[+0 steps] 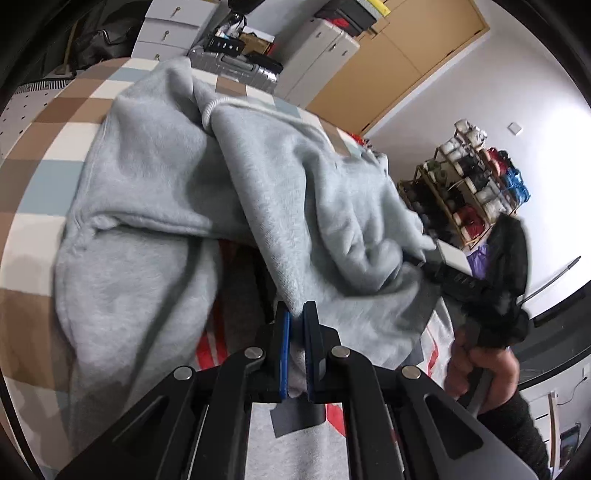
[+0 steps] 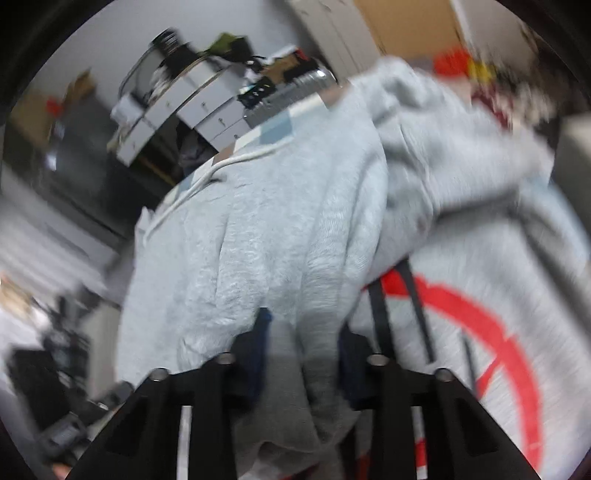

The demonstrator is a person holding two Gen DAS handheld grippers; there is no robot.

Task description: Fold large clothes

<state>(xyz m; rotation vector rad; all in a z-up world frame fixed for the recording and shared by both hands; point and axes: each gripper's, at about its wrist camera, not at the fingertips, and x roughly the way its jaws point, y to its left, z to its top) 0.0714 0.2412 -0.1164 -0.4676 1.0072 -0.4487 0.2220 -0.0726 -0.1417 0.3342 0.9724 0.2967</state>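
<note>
Item: left gripper (image 1: pixel 295 314), foreground at 6 o'clock of the left wrist view; blue-padded fingers (image 1: pixel 284 332) drawn together, pinching a fold of a light grey hoodie (image 1: pixel 155 177). Item: right gripper (image 2: pixel 301 332), at 6 o'clock of the right wrist view; jaws clamped on a thick bunch of the same fabric, picture blurred. Item: hoodie, heaped and partly lifted, spread from the grippers toward 12 o'clock over a bed with a checked cover (image 1: pixel 44 122) in brown, white and pale blue; a white drawstring (image 1: pixel 208 110) near 12 o'clock; a red printed ring (image 2: pixel 491 325) on the layer beneath, at 4 o'clock of the right view. Item: person's hand (image 1: pixel 480 373) on the right gripper's handle, at 4 o'clock of the left view. Background: silver suitcase (image 1: pixel 236 68) at 12 o'clock; white drawer unit (image 1: pixel 170 29) at 11 o'clock; wooden rack (image 1: pixel 465 184) of colourful items at 2 o'clock.
</note>
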